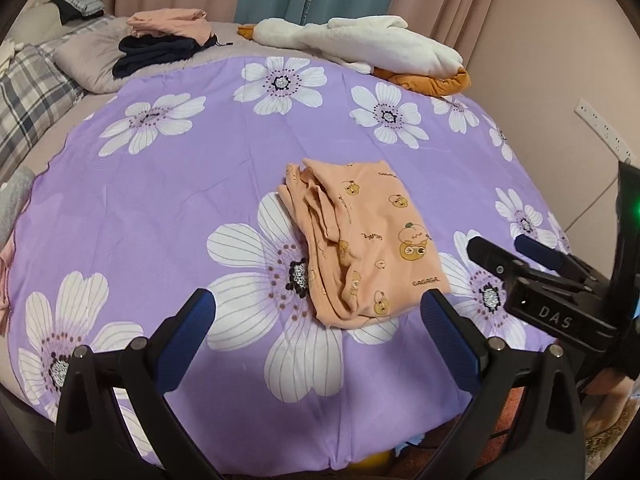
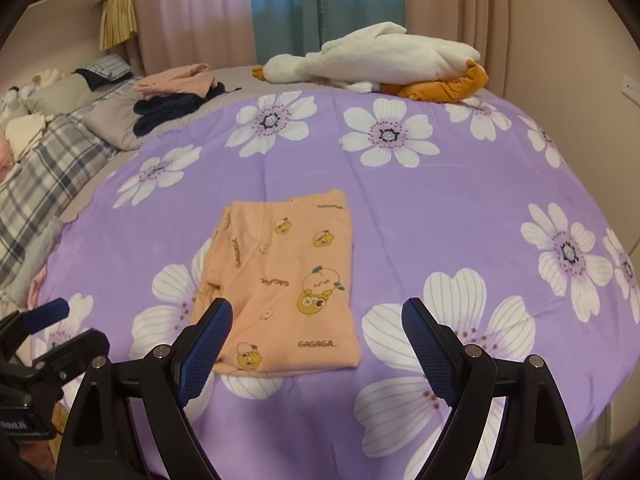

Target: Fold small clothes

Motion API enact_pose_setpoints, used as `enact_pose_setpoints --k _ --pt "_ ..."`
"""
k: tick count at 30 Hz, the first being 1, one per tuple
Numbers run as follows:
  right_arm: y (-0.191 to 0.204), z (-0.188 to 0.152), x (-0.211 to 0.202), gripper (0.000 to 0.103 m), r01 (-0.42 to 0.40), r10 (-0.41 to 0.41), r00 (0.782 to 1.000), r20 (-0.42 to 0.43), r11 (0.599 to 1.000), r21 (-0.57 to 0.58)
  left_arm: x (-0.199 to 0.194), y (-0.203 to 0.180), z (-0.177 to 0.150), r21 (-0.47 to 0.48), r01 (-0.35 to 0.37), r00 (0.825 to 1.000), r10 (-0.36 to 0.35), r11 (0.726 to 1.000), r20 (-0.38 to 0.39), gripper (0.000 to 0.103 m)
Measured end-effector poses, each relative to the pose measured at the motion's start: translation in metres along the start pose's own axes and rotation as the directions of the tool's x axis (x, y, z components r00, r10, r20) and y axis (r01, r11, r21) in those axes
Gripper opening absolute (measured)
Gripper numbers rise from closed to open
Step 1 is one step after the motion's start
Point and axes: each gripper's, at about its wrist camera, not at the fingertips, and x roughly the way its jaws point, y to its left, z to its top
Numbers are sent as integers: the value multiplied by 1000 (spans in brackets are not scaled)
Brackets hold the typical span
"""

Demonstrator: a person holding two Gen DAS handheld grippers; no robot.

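Folded peach garment (image 2: 286, 280) ahead of open right gripper (image 2: 318, 320)

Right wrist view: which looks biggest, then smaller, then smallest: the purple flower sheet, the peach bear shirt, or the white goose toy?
1. purple flower sheet
2. peach bear shirt
3. white goose toy, though it lies farther from the camera, so shirt versus goose is unsure.

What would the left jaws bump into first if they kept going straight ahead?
Probably the near edge of the folded peach garment on the purple flowered sheet. It lies just ahead, toward the right finger's side of the open left gripper. Depth is hard to judge, so it might touch the sheet first.
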Motion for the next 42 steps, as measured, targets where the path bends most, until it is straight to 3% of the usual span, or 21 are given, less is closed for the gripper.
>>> enact_pose_setpoints --k 7,42 --pt "5 -3 -6 86 -32 32 999 4 999 -2 -9 -2 0 16 -19 1000 19 1000 16 102" --pt "3 -3 -7 86 -5 5 1000 7 1000 3 -11 -13 -5 77 -23 1000 21 997 21 102"
